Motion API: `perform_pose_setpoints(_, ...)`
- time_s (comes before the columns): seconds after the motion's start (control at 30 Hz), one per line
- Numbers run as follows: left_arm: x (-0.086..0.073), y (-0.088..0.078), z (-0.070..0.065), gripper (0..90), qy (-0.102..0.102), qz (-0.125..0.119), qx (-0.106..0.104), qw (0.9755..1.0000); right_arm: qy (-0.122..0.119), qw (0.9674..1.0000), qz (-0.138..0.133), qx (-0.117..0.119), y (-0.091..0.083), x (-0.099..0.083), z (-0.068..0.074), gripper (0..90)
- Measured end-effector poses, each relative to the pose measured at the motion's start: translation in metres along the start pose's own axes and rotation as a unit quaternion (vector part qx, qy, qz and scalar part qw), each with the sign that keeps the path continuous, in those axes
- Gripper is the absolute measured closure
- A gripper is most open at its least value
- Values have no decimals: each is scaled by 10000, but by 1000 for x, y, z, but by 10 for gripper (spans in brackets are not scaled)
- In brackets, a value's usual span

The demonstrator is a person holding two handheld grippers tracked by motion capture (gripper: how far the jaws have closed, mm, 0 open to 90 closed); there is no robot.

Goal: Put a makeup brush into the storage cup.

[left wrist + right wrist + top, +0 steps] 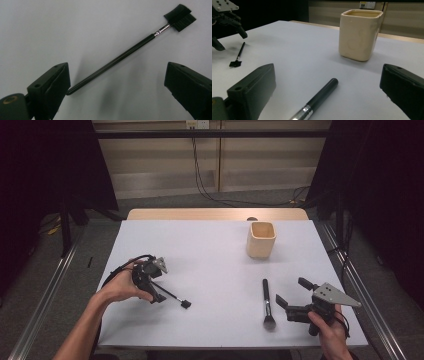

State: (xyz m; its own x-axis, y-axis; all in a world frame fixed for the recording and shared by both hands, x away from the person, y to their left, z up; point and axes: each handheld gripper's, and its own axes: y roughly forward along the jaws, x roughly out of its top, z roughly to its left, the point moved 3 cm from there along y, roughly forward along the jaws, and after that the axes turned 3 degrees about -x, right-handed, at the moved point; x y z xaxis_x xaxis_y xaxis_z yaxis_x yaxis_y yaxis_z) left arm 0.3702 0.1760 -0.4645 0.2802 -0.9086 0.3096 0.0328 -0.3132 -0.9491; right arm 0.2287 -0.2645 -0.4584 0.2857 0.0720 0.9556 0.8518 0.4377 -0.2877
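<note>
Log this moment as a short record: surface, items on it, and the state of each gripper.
surface: white table
container: cream cup, upright, far right of centre
item 1: slim black brush lying flat, handle end between the open jaws of the left gripper
item 2: thick makeup brush lying flat beside the right gripper
right gripper: open, holding nothing

A: Left gripper [159, 296]?
B: Black body, blocky black jaws, black cable looping off it, grey three-cornered plate on top.
A: Right gripper [291, 293]?
B: Same black build, grey plate with small dark screws. Forearms bare, no sleeves.
</note>
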Motion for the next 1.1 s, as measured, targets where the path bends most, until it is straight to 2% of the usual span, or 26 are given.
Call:
perform_pose_setpoints(0.03, 1, 0, 1, 67, 33, 83, -8, 10000, -13, 10000, 11, -2, 0, 0, 0, 0)
perform_pose_setpoints(0.17, 4, 0, 5, 87, 92, 125, 20, 9999, 11, 10000, 7, -4, 1, 0, -1, 0)
perform_pose_setpoints(0.2, 4, 1, 7, 123, 175, 206, 23, 9996, 16, 10000, 1, 3, 0, 0, 0, 0)
perform_pose_setpoints(0.3, 3, 6, 10, 139, 164, 399, -26, 9991, 17, 10000, 1, 0, 0, 0, 0, 0)
perform_pose_setpoints(0.4, 3, 7, 13, 191, 165, 413, -8, 9990, 23, 10000, 0, -5, 0, 0, -1, 0)
perform_pose_setpoints(0.47, 3, 7, 16, 236, 15, 426, -11, 9991, -3, 10000, 35, 3, 0, -1, -1, 0)
perform_pose_setpoints(0.63, 5, 12, 16, 298, 135, 600, -113, 9980, -20, 10000, 41, 25, 1, -1, 1, 0)
perform_pose_setpoints(0.77, 5, 11, 16, 379, 111, 631, -249, 9976, -23, 10000, 47, 20, 1, -1, 1, 0)
perform_pose_setpoints(0.87, 6, 12, 15, 424, 24, 666, -225, 9975, -27, 10000, 69, 26, 1, -1, 1, 0)
perform_pose_setpoints(0.9, 8, 11, 16, 466, 79, 854, -261, 9960, -35, 9999, 89, 33, 1, -2, 2, 0)
perform_pose_setpoints(0.93, 9, 12, 16, 484, 20, 855, -261, 9960, -51, 9999, 102, 44, 1, -2, 2, 0)
perform_pose_setpoints(1.0, 10, 12, 17, 504, 46, 904, -317, 9954, -74, 9999, 118, 86, 2, -2, 3, 0)
perform_pose_setpoints(1.1, 10, 12, 17, 529, 110, 938, -262, 9952, -76, 9999, 120, 89, 1, -2, 3, 0)
